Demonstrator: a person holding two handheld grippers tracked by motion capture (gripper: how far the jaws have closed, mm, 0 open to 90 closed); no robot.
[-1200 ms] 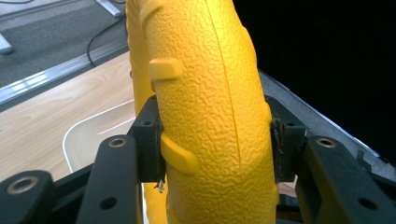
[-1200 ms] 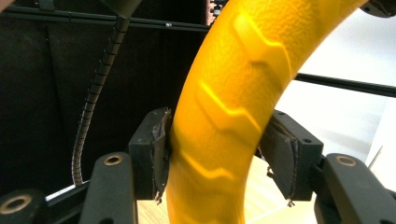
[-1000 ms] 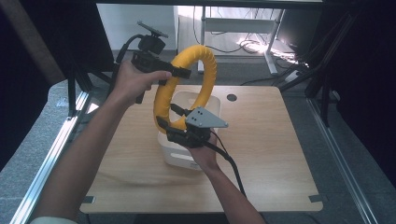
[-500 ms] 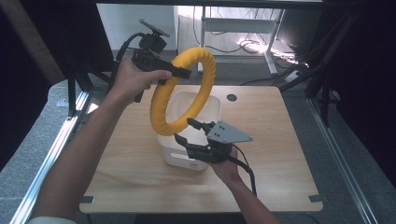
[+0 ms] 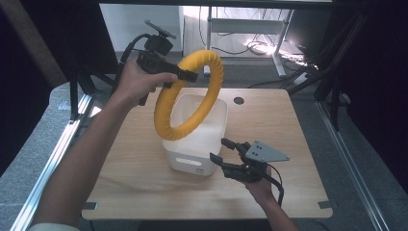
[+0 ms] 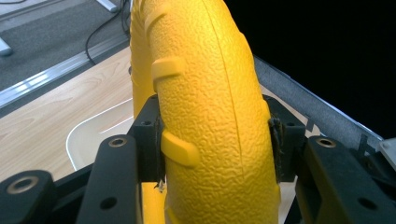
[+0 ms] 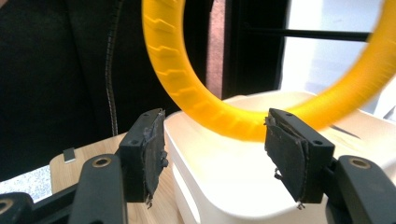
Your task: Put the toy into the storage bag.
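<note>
The left gripper is clenched on the top-left arc of a yellow ring, holding it upright in the air above a white bin that stands mid-table. The ring's lowest arc hangs just over the bin's open mouth, not yet inside. The right gripper sits low at the bin's near right corner; its jaws, just widened, stand released with nothing between them. Judged stage: the ring is lifted and positioned, while lowering and release into the bin remain.
</note>
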